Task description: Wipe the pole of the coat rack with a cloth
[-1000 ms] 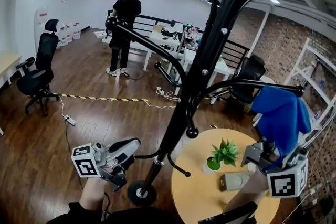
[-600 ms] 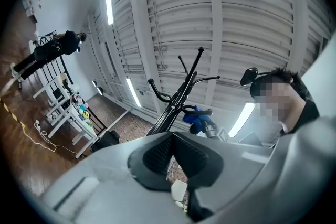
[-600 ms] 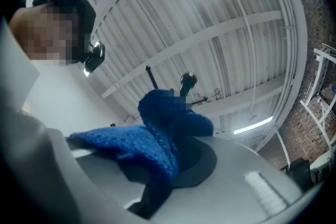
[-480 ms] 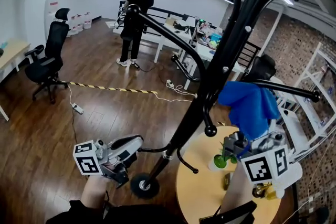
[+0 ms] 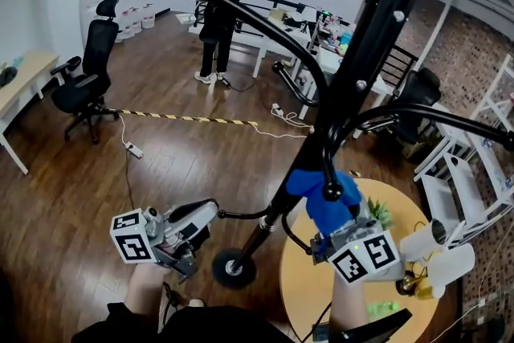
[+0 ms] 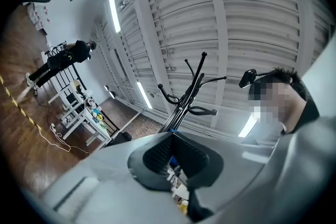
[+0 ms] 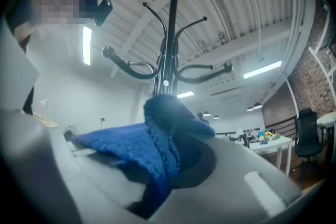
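The black coat rack pole [image 5: 353, 84] rises from its round base [image 5: 233, 269] toward the upper right, with curved hook arms branching off. My right gripper [image 5: 325, 227] is shut on a blue cloth [image 5: 317, 193], which sits right beside the lower pole, just under a hook knob. In the right gripper view the cloth [image 7: 136, 149] drapes over the jaws and the pole [image 7: 170, 34] stands straight ahead. My left gripper [image 5: 210, 210] hovers low on the left, at the tip of a low hook arm. Its jaws [image 6: 176, 152] look shut with nothing between them; the pole [image 6: 184, 102] appears beyond.
A round wooden table [image 5: 301, 285] stands right of the base with a small plant [image 5: 377, 213] and white cups [image 5: 438, 253]. A person [image 5: 225, 4] stands at far desks. An office chair [image 5: 84, 76] and striped floor tape [image 5: 185, 119] lie to the left.
My right gripper has carried the blue cloth leftward, from over the table's right side to the pole. The left gripper has stayed by the low hook.
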{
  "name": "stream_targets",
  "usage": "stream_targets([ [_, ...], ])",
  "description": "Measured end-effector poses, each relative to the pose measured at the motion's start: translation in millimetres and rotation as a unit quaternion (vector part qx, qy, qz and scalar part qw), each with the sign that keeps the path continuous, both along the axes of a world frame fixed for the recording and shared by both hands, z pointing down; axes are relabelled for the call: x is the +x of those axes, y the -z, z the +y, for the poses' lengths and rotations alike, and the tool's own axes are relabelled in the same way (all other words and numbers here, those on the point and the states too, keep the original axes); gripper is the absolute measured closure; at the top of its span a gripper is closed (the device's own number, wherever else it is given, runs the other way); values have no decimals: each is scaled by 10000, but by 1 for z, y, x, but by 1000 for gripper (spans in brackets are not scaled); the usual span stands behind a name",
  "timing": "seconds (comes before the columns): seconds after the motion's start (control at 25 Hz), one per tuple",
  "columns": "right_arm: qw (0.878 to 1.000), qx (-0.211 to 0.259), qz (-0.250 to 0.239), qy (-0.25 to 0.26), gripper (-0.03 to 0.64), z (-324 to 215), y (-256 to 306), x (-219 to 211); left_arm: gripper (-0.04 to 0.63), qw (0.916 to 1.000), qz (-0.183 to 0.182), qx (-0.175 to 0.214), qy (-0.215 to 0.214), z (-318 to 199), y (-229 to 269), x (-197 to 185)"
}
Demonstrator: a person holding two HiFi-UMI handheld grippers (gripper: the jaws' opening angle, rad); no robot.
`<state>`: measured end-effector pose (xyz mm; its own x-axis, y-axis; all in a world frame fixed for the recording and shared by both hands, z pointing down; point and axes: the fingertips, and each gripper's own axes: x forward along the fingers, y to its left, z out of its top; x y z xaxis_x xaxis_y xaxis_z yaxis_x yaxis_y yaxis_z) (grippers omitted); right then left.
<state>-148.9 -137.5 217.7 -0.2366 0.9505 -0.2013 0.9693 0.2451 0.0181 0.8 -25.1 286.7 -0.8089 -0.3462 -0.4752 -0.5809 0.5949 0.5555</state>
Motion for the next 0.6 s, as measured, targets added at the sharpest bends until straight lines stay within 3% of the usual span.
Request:
stream_targets([
  [0.08, 9988, 389, 302, 70, 594, 1, -40, 0, 592, 10000, 49, -6, -37, -2, -1, -3],
  [0.2, 9878, 1469, 447, 249, 594, 4, -113, 10, 592, 9998, 120, -12, -135, -8, -4, -9],
  [0.36, 9496, 3126, 102, 211, 594, 7, -196, 13, 592, 9994, 166, -33, -305, -18, -3, -22],
  [0.44, 9423, 3313, 398, 272, 594, 4, -208, 14, 592, 9991, 177, -44, -392, -23, -3, -28],
  [0.6, 9426, 3196, 878, 402, 594, -18, -200, 16, 592, 9983, 173, -48, -546, -31, -3, -42],
])
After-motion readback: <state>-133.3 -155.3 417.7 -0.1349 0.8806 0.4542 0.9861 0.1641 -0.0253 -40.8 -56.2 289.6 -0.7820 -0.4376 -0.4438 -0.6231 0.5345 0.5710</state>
